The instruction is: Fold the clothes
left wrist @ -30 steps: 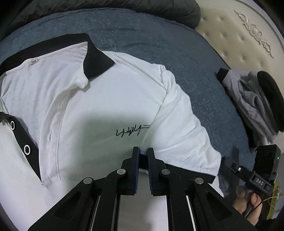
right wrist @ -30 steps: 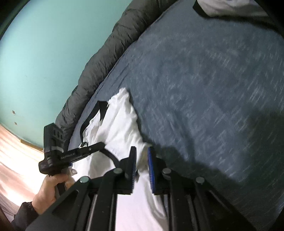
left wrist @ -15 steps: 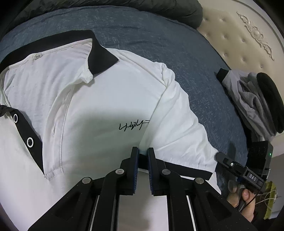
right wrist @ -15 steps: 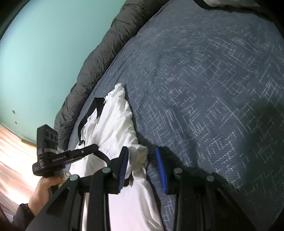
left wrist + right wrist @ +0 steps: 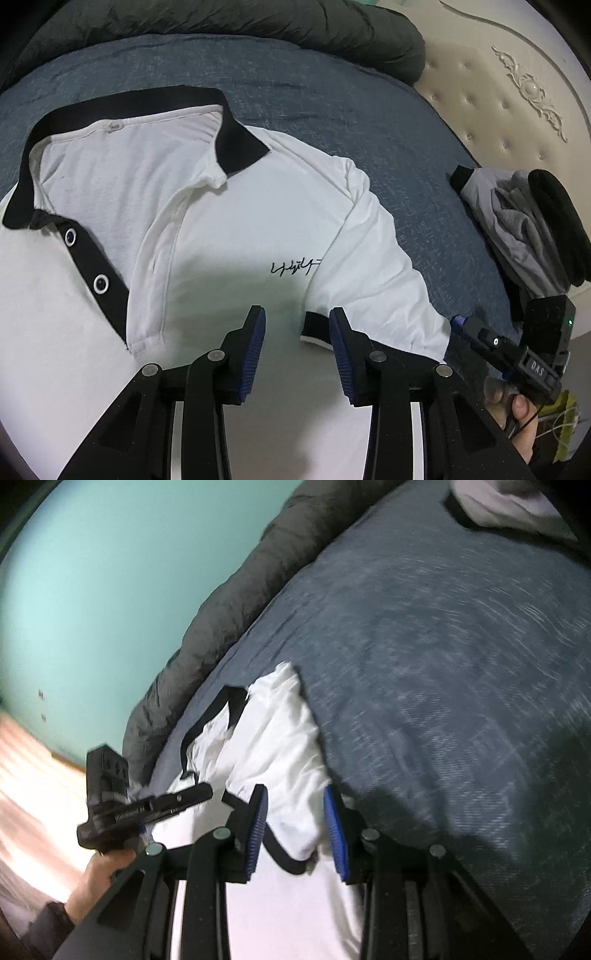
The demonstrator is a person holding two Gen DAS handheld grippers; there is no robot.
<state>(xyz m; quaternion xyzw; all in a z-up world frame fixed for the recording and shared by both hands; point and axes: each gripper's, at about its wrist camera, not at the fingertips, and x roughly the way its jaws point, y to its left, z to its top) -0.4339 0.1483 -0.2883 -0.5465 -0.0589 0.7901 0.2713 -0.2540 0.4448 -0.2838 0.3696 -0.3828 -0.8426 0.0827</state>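
White polo shirt is lying flat on the blue bed, collar away from me. My left gripper is hovering over the chest, its fingers opening with nothing pinched between them. My right gripper is standing part open, the folded-in sleeve lying loose between its fingers.

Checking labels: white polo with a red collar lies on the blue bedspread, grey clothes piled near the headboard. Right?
Not quite. The left wrist view shows the white polo has a black collar, not red. The rest holds: it lies on the blue bedspread, and the grey clothes are piled near the headboard.
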